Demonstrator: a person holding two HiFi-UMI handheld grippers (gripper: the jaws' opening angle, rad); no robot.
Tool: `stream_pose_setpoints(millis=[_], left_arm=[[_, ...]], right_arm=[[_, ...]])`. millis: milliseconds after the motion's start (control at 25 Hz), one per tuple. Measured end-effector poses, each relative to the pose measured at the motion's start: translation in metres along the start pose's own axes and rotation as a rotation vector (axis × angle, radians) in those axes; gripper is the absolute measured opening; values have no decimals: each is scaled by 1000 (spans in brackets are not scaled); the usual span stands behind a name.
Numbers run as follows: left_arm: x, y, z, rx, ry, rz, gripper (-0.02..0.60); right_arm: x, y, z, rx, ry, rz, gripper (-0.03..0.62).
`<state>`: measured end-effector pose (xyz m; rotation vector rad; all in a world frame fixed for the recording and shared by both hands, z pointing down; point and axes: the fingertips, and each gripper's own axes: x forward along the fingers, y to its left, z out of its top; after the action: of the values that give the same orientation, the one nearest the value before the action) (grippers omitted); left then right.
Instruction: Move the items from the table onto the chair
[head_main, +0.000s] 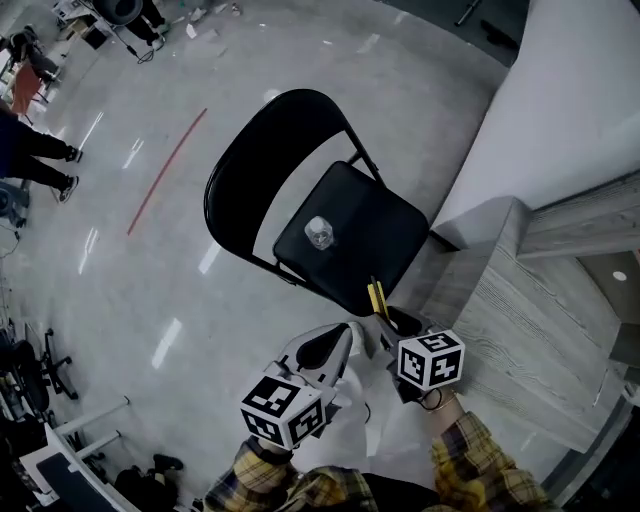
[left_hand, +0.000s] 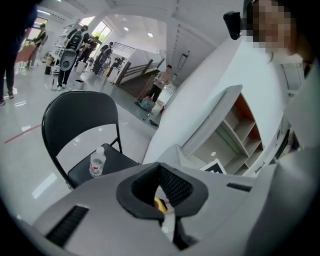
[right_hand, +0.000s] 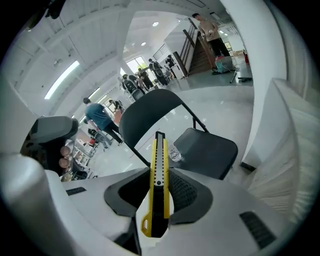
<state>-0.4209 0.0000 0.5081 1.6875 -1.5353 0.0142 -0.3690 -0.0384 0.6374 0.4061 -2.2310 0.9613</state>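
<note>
A black folding chair (head_main: 365, 225) stands on the floor ahead of me, with a clear water bottle (head_main: 318, 233) upright on its seat. My right gripper (head_main: 385, 318) is shut on a yellow utility knife (head_main: 377, 297), which points toward the seat's near edge. In the right gripper view the knife (right_hand: 159, 172) sticks out between the pads toward the chair (right_hand: 207, 150) and bottle (right_hand: 174, 154). My left gripper (head_main: 325, 348) hangs beside it, lower left, shut with nothing in it. The left gripper view shows the chair (left_hand: 75, 115) and bottle (left_hand: 97, 162) beyond its pads (left_hand: 175, 185).
A grey wood-grain table (head_main: 520, 310) runs along the right, against a white wall (head_main: 590, 90). Glossy floor (head_main: 130, 250) spreads to the left of the chair, with a red line on it. People (head_main: 35, 160) stand far off at the left edge.
</note>
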Motion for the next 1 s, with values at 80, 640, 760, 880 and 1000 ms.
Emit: stream_pose_setpoints(millis=[80, 640, 760, 880, 1000], left_arm=[[8, 18, -6, -15, 11, 10, 5], [32, 119, -86, -202, 94, 82, 5], [44, 138, -92, -180, 106, 91, 5], [50, 150, -99, -187, 111, 100, 5], [52, 155, -103, -196, 105, 102, 5]], right_arm=[[34, -9, -1, 17, 10, -17, 126], [215, -130, -71, 188, 134, -284, 126], [240, -151, -73, 154, 154, -333, 126], [253, -159, -85, 118, 188, -357, 126], [260, -161, -95, 90, 214, -374, 126]])
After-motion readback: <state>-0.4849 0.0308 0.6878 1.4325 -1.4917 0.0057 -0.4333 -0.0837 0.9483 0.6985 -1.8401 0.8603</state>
